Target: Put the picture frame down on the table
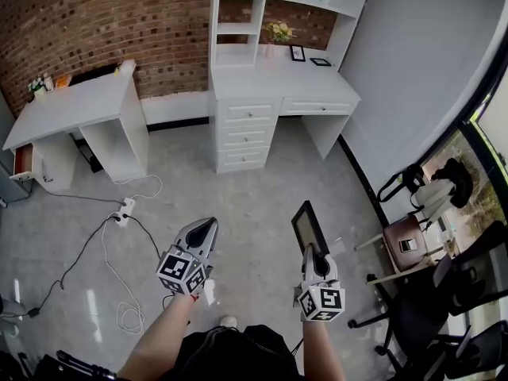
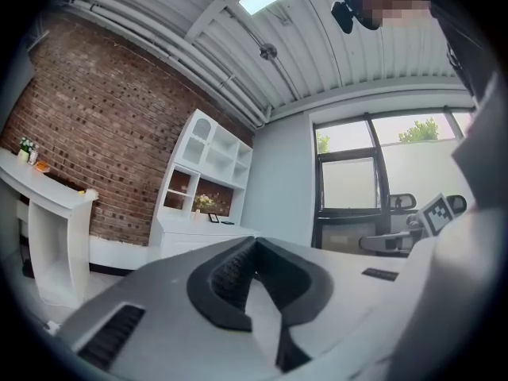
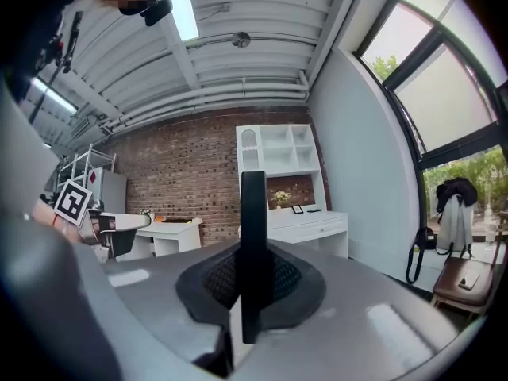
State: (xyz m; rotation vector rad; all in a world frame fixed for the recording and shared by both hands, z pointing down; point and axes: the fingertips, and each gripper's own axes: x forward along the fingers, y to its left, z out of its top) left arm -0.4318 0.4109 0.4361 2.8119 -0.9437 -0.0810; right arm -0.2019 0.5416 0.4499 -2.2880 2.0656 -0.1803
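A black picture frame (image 1: 308, 227) stands up edge-on from my right gripper (image 1: 311, 252), whose jaws are shut on its lower edge. In the right gripper view the picture frame (image 3: 253, 236) rises as a thin dark bar pinched between the pads. My left gripper (image 1: 208, 229) is held over the floor to the left, jaws shut with nothing between them; the left gripper (image 2: 252, 254) shows its pads meeting at the tip. The white desk (image 1: 279, 82) with a shelf unit stands ahead by the brick wall.
On the white desk are a flower vase (image 1: 278, 32) and two small frames (image 1: 298, 52). A second white table (image 1: 75, 105) stands at the left. Cables and a power strip (image 1: 123, 210) lie on the floor. Black chairs (image 1: 444, 292) and a brown stool (image 1: 405, 240) crowd the right.
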